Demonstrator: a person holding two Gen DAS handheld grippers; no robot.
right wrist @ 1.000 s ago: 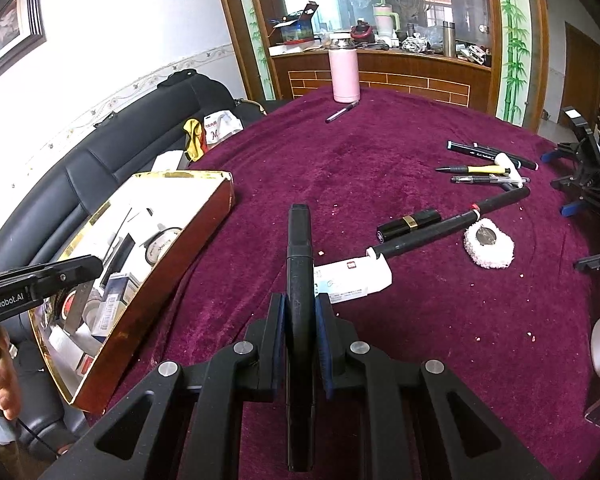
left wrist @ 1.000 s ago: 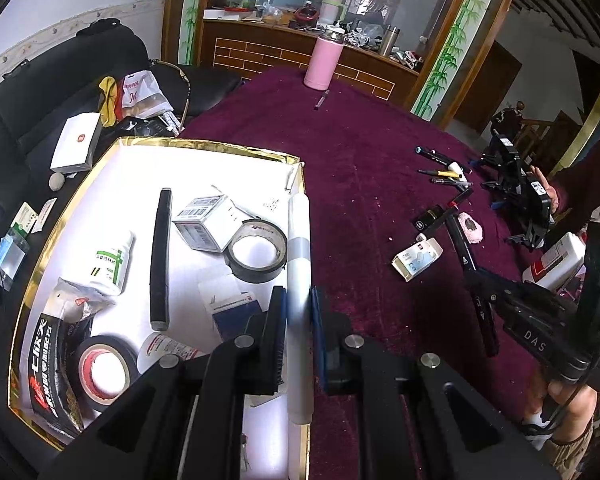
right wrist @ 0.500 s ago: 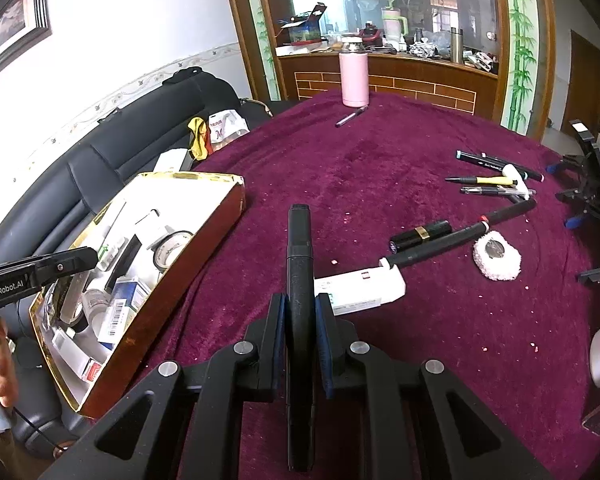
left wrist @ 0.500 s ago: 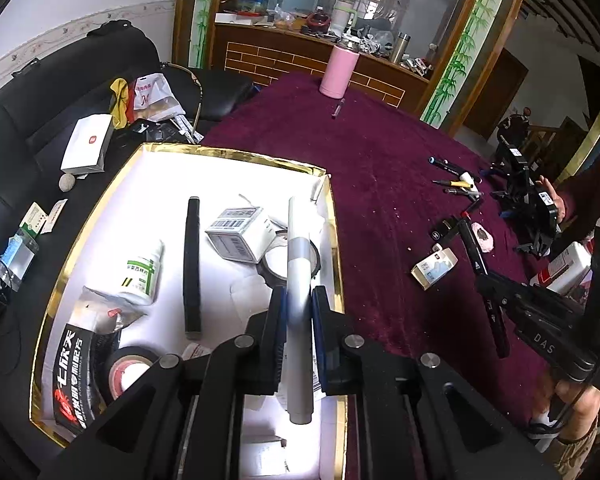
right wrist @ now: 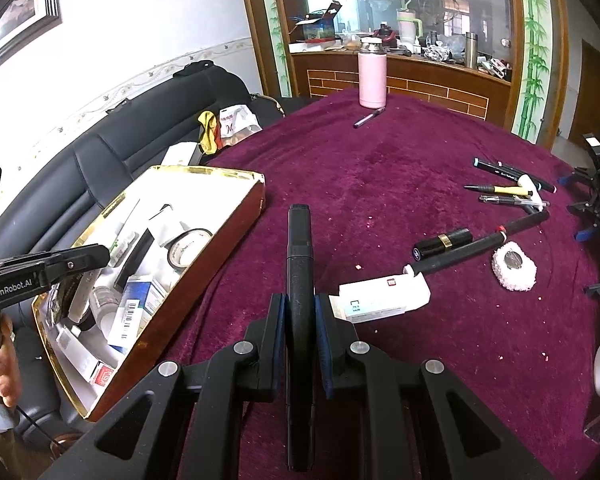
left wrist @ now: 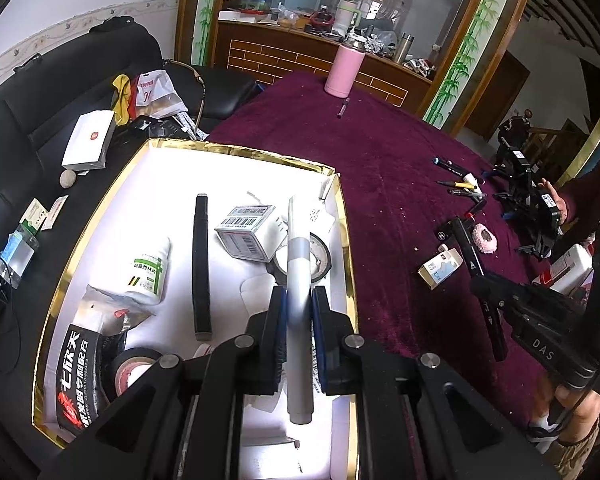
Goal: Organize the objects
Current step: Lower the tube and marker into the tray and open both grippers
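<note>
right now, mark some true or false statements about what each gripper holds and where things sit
1. The left gripper is shut on a white marker. True.
2. The right gripper is open and holds nothing. False: it is shut on a black marker.
3. The pink bottle lies on its side. False: it stands upright on the table.
4. A roll of tape lies inside the gold-rimmed box. True.
5. The white marker hangs over the box. True.

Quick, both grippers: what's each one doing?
Left gripper: closed on a white-and-grey marker, over the box.
Right gripper: closed on a black marker.
</note>
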